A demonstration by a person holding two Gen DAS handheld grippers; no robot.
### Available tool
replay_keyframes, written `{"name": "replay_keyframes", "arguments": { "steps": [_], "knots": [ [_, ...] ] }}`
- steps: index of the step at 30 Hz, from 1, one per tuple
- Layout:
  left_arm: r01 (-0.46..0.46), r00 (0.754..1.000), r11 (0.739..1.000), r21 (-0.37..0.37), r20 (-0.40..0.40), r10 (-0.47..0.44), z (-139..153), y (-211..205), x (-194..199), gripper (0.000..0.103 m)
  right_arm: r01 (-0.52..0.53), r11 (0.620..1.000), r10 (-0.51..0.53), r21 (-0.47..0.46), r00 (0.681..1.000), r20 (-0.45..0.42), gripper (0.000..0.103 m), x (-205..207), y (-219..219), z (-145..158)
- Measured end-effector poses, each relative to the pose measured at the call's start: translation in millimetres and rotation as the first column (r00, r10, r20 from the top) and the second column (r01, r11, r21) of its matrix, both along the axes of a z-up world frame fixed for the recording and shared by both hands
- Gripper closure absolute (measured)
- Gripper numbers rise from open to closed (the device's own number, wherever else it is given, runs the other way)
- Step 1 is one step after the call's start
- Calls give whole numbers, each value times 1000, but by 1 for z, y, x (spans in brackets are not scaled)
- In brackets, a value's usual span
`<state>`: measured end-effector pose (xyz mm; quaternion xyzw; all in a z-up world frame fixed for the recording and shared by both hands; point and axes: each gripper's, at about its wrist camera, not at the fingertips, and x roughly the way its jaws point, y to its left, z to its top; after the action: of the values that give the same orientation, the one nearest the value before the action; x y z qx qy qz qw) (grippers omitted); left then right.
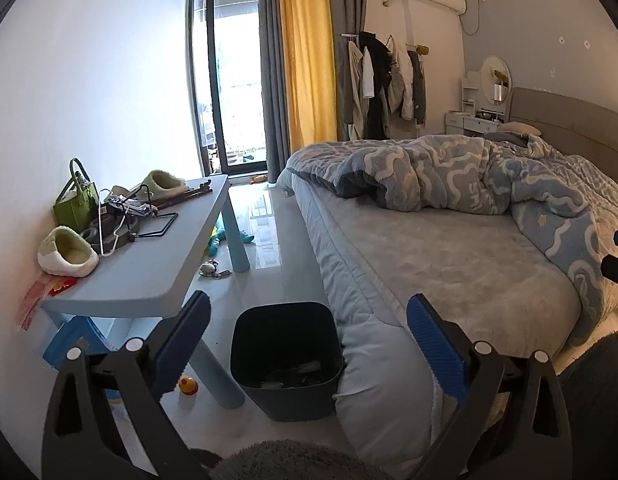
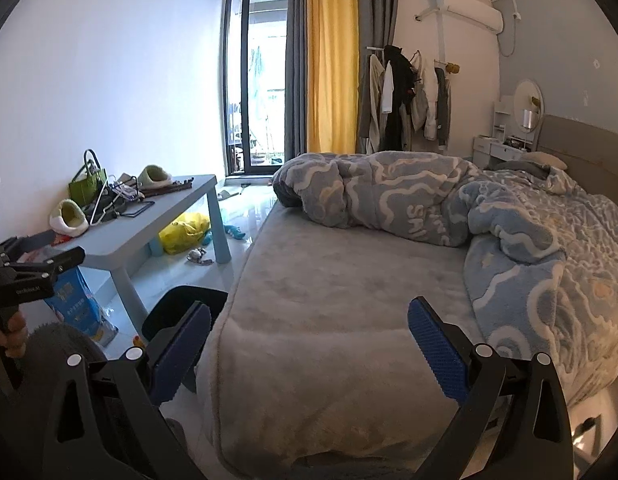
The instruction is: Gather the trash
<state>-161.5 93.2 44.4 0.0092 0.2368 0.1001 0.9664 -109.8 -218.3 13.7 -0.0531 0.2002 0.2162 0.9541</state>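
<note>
Trash in bin (image 1: 287, 360) hard to make out; both tools empty.

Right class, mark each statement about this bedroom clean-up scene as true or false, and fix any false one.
1. The left gripper is open and holds nothing. True.
2. The bin stands on top of the bed. False: it stands on the floor, between the bed and the blue table.
3. A green bag sits on the blue table. True.
4. The curtain beside the glass door is red. False: it is yellow with grey panels either side.
5. The right gripper is shut on a bottle. False: it is open and empty, above the bed's near end.
6. A slipper lies on the table. True.
</note>
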Motion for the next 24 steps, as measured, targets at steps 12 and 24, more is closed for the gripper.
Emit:
{"name": "replay_keyframes", "arguments": {
  "steps": [12,24],
  "knots": [
    [-17,1000,999,-27,-3,17,0,11,-1,3,-1,1000,1,-17,1000,-6,3,0,0,-2],
    [-17,1000,1000,-25,-5,17,-1,11,-1,3,-8,1000,8,-27,1000,-8,3,1,-1,-4]
  ]
}}
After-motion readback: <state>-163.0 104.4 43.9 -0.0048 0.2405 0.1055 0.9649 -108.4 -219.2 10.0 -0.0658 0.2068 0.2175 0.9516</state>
